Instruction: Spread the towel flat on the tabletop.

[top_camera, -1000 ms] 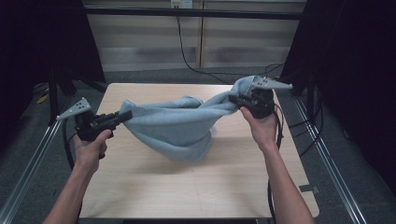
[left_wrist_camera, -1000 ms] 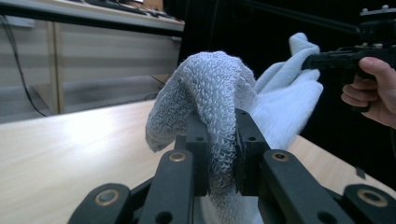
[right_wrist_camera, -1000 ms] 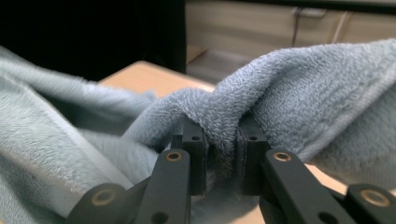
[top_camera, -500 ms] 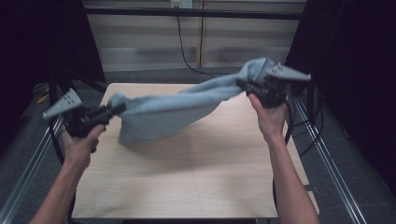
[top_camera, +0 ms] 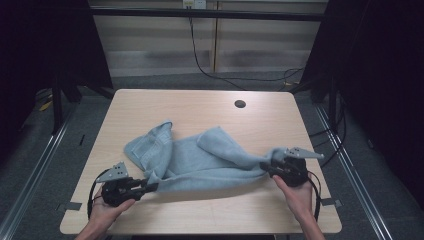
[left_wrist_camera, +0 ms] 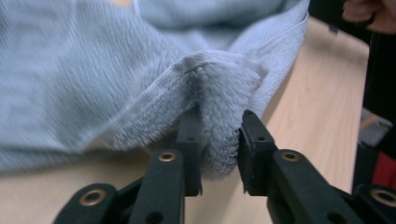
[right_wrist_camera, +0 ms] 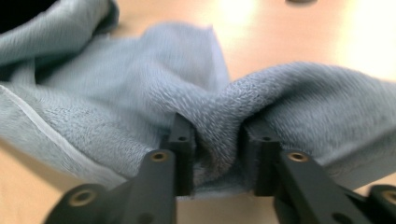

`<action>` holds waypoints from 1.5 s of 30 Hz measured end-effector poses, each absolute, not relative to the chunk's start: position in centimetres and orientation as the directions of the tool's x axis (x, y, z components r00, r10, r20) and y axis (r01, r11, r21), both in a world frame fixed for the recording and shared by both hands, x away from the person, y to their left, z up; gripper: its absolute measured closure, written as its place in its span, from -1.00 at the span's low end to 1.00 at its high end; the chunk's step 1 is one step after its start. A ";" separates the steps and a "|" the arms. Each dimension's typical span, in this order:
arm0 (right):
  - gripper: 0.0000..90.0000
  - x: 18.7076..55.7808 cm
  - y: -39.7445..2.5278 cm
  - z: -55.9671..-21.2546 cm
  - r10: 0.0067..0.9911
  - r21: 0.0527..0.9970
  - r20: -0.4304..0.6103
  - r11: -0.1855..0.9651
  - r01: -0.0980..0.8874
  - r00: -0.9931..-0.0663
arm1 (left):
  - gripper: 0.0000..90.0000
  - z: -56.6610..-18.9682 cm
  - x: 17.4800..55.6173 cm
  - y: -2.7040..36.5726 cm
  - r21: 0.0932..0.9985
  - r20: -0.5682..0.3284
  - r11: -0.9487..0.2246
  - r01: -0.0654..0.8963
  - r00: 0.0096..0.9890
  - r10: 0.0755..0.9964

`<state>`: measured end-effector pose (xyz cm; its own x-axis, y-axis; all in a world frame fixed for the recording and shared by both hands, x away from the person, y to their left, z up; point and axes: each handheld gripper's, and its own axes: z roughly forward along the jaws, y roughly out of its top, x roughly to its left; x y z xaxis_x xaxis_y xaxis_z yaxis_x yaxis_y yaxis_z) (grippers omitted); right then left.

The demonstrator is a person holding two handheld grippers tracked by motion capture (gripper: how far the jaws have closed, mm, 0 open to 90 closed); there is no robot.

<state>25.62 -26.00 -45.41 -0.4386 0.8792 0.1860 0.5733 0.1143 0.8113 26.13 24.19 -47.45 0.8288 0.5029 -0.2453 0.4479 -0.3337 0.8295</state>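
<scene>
A light blue-grey towel (top_camera: 200, 157) lies rumpled across the middle of the wooden table (top_camera: 210, 110), stretched between both grippers near the front edge. My left gripper (top_camera: 152, 186) is shut on the towel's front-left edge; in the left gripper view the towel (left_wrist_camera: 140, 79) bunches between the jaws of the left gripper (left_wrist_camera: 219, 149). My right gripper (top_camera: 266, 169) is shut on the towel's front-right edge. The right gripper view has a thick fold of the towel (right_wrist_camera: 261, 102) pinched in the right gripper (right_wrist_camera: 217, 156). A flap at the far left of the towel stands up, folded.
A round cable hole (top_camera: 240, 104) sits in the tabletop at the back right. Black cables (top_camera: 220, 75) run over the floor behind the table. Metal rails (top_camera: 40, 160) flank the table on both sides. Bare wood shows at the back and front.
Both grippers have come down and toward the front edge with the towel, which hung lifted and stretched in the air before and now lies on the table.
</scene>
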 end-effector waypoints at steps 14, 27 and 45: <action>0.13 21.9 -26.0 -44.2 0.868 0.799 0.186 0.139 0.585 -0.460 | 0.31 -45.3 27.4 25.1 0.866 -0.261 -0.241 0.439 0.806 0.531; 0.05 30.3 -20.8 -44.9 0.765 0.773 0.262 0.199 0.602 -0.588 | 0.57 -50.0 31.6 20.5 0.779 -0.198 -0.407 0.476 0.804 0.561; 0.93 37.9 -14.3 -49.5 0.764 0.724 0.124 0.367 0.584 -0.634 | 0.57 -50.1 30.8 22.3 0.782 -0.212 -0.402 0.476 0.810 0.547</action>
<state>37.88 -14.33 -49.54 -0.6338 0.7635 0.1239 0.5839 0.3673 0.7240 30.83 22.26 -50.07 0.8096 0.5474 -0.2119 0.4762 -0.4015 0.7823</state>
